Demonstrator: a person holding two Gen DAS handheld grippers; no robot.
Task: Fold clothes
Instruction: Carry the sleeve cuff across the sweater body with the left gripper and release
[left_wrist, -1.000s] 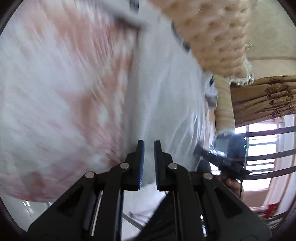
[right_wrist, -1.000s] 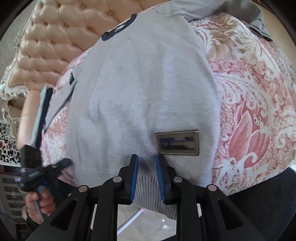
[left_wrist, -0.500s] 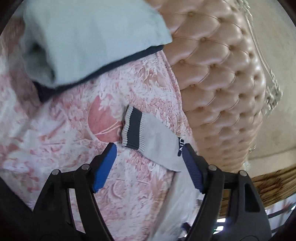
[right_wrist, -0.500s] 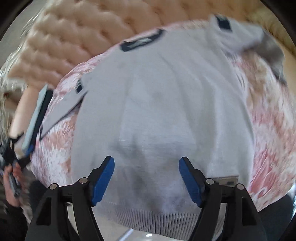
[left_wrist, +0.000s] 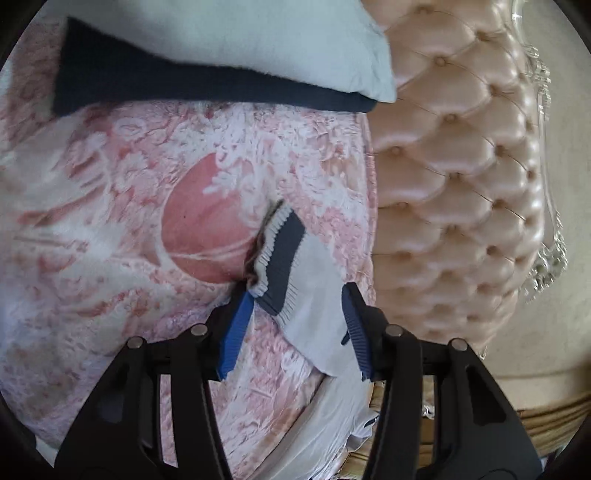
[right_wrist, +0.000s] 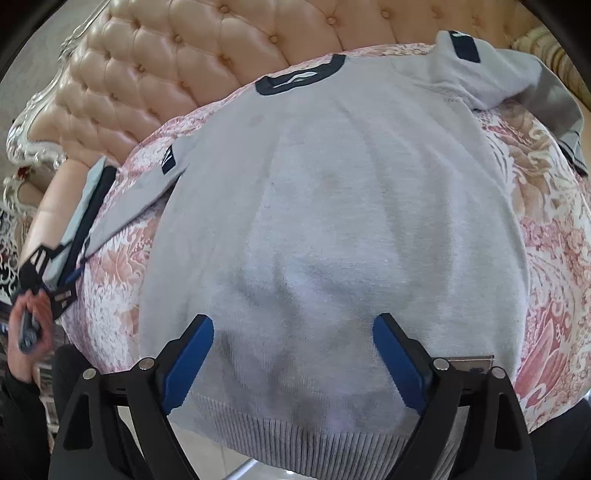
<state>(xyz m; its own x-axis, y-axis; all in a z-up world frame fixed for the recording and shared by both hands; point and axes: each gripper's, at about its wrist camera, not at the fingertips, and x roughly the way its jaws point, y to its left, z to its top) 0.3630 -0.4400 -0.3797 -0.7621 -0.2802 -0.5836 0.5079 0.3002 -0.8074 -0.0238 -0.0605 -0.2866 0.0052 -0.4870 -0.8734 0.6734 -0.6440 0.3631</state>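
Though loose-looking, cuff (left_wrist: 280, 258) within closing left tool (left_wrist: 295, 295)

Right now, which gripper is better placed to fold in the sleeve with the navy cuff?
Left. The left gripper straddles the sleeve cuff, its jaws having just been closing. The right gripper hangs open above the sweater's hem, far from that sleeve.

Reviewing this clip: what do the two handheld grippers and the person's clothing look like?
Both the left gripper and the right gripper have black angular plastic frames with silver pivot pins and two fingers faced with ribbed blue pads. In the right wrist view, the hand on the left gripper's handle emerges from a dark sleeve.
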